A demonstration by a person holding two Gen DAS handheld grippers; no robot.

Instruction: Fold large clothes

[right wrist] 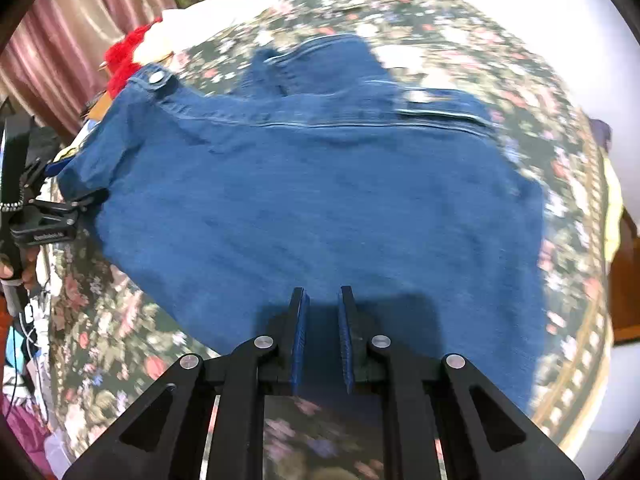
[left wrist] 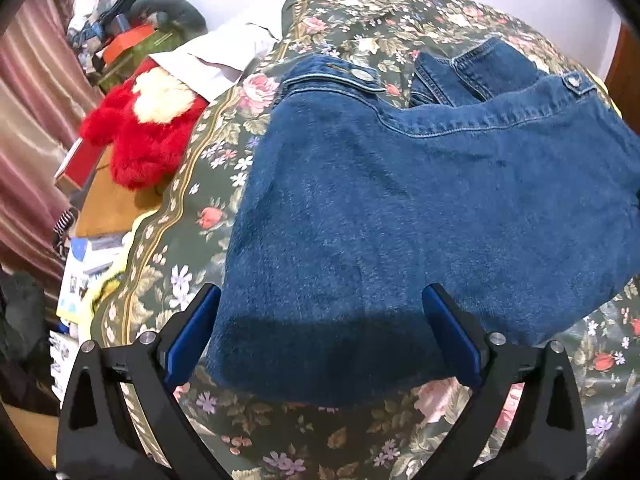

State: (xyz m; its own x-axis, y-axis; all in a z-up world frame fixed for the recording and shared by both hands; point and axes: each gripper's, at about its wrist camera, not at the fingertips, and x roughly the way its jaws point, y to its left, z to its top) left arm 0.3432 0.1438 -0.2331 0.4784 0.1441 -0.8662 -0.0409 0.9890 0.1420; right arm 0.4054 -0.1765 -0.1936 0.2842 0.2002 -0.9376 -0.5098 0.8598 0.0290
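Lying flat on the floral bedspread, the denim jacket sits under both tools: left gripper spread wide over its near edge, right gripper pressed together above it. Curtains hang leftward.

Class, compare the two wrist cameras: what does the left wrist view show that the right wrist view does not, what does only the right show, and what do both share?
Only the left wrist view: the left gripper from behind, jaws wide open over the near hem, a grey plush toy and a brown board beside the bed.

Only the right wrist view: the right gripper, narrowly closed, and a hand at the left edge holding the other tool.

Both: the denim jacket spread on the floral bedspread, the red plush toy and the striped curtain.
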